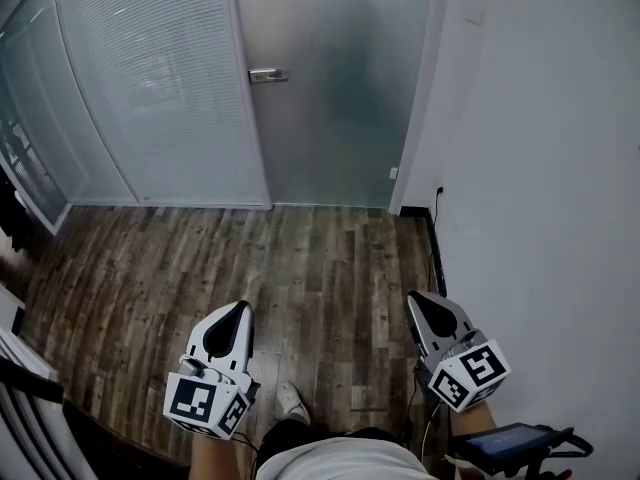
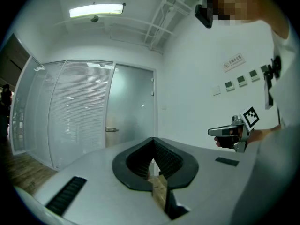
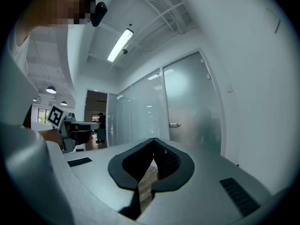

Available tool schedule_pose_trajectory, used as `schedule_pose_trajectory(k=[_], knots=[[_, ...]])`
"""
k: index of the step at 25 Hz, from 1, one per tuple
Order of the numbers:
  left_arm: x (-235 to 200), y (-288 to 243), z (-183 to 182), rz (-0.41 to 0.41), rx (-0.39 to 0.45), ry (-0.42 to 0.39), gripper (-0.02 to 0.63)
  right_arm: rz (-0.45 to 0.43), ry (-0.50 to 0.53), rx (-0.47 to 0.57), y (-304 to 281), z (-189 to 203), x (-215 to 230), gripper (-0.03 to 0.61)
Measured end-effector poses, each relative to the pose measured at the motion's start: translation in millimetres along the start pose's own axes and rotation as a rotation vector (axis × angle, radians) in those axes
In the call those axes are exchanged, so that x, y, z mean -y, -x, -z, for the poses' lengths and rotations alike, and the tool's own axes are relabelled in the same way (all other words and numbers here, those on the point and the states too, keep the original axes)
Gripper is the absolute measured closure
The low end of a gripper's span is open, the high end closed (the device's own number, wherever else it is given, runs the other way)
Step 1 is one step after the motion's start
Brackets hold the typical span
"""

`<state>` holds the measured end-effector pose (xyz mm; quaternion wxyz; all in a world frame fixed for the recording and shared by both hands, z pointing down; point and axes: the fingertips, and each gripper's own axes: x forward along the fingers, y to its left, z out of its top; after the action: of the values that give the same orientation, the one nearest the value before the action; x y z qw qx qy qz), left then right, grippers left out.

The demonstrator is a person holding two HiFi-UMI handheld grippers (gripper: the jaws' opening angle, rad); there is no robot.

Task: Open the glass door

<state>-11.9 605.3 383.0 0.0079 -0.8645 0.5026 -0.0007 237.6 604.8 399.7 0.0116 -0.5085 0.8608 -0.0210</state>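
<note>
The frosted glass door (image 1: 340, 98) stands closed across the wooden floor (image 1: 300, 258), with its metal lever handle (image 1: 268, 75) on its left edge. The same handle (image 2: 111, 129) shows small in the left gripper view, and the handle (image 3: 175, 125) also shows in the right gripper view. My left gripper (image 1: 240, 309) and right gripper (image 1: 415, 299) are held low and level, side by side, pointing toward the door and well short of it. The left gripper (image 2: 153, 142) has its jaws together with nothing between them. The right gripper (image 3: 153, 140) is shut and empty too.
A glass partition with blinds (image 1: 150, 78) adjoins the door on the left. A white wall (image 1: 540, 168) runs close along my right, with a black cable (image 1: 437, 253) at its foot. Dark furniture (image 1: 20, 388) lines the left edge. My shoe (image 1: 292, 401) shows below.
</note>
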Motion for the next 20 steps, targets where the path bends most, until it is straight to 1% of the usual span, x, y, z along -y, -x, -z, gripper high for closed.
schedule_pose_trajectory(k=[2,4,9,12,15,20], knots=[[-12,-15,-2,-0.001,0.006,-0.004,0.614,0.000,0.002,-0.003,-21,-3,9,0.577],[-32,-22,-1,-0.009,0.012,-0.004,0.614,-0.003,0.002,0.000,-44,-5,8,0.577],[-104,-37,-3,-0.054,0.030,0.004,0.614,-0.036,0.040,0.004,-115,-14,-16,0.577],[-137,-50,-5,-0.054,0.028,0.003,0.614,-0.048,0.041,0.012,-156,-21,-26,0.577],[-164,-59,-3,-0.050,0.021,0.005,0.614,-0.058,0.039,0.013,-188,-21,-36,0.577],[-196,-77,4,-0.049,0.000,0.022,0.614,-0.072,0.030,-0.026,-228,-11,-43,0.577]])
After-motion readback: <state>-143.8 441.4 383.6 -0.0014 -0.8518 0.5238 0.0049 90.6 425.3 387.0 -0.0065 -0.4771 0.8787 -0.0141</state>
